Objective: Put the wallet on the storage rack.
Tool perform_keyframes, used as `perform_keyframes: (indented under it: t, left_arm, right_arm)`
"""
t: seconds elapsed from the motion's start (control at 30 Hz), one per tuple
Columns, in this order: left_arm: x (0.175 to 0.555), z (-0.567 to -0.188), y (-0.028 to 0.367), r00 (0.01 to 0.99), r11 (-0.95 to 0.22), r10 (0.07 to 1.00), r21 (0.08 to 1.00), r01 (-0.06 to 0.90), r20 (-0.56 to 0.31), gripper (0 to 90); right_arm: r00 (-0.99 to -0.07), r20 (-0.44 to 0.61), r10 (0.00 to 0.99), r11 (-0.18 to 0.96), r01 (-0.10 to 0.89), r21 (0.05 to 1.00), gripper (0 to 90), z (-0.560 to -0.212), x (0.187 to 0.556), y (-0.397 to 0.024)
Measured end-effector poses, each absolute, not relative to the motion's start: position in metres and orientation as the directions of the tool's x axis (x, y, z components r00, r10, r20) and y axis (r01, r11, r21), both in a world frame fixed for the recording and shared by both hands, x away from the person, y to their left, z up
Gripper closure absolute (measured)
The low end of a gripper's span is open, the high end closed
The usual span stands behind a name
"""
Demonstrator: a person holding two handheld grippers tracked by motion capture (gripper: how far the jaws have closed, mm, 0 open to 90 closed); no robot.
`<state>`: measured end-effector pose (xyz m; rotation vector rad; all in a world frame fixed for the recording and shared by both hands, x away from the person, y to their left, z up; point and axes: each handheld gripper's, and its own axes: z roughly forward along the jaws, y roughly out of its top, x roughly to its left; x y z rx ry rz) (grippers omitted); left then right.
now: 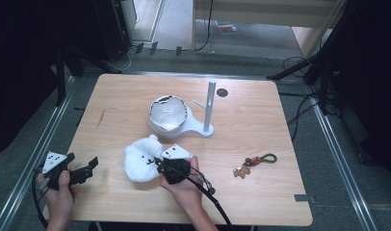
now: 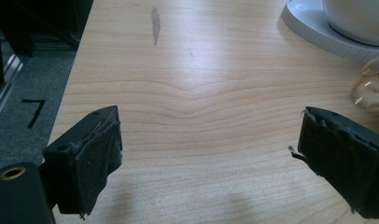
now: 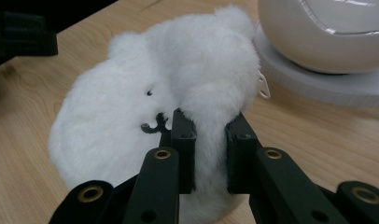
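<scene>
A fluffy white plush bear face point(image 1: 143, 159) lies on the wooden table point(image 1: 246, 120), near its front centre. My right gripper point(image 1: 161, 164) is shut on its right edge; in the right gripper view the jaws pinch a fold of the plush bear face point(image 3: 131, 107) at my right gripper point(image 3: 210, 154). My left gripper point(image 1: 93, 163) hovers at the front left of the table, open and holding nothing. In the left gripper view my left gripper point(image 2: 208, 158) has its jaws wide apart over bare wood.
A white stand point(image 1: 205, 108) with a round white bowl-like part point(image 1: 168, 114) and an upright peg sits mid-table. A keychain with a small brown figure point(image 1: 254, 163) lies to the right. A dark round disc point(image 1: 222, 92) is at the back.
</scene>
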<state>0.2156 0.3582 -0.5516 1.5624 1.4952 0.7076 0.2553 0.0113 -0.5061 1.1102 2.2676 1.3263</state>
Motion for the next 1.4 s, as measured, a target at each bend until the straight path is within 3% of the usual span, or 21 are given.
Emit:
perform_keyframes:
  t: [0.33,0.73,1.03,1.4]
  left_arm:
    - [0.216,-0.552,0.358,0.128,0.061,0.981,0.862,0.504,-0.144,7.0]
    - [0.216,-0.552,0.358,0.130,0.062,0.980,0.861,0.505,-0.147,7.0]
    - [0.216,-0.552,0.358,0.128,0.064,0.981,0.861,0.505,-0.148,7.0]
    - [0.216,-0.552,0.358,0.131,0.064,0.980,0.859,0.507,-0.150,7.0]
  right_arm:
    - [-0.609,0.127,0.783,0.212,0.454,0.865,77.5,-0.479,0.259,-0.017]
    - [-0.503,0.048,0.863,0.198,0.423,0.884,77.2,-0.446,0.271,-0.045]
    - [-0.444,-0.055,0.894,0.244,0.379,0.893,76.8,-0.428,0.279,-0.044]
    - [-0.380,-0.125,0.917,0.294,0.428,0.855,76.4,-0.424,0.301,-0.030]
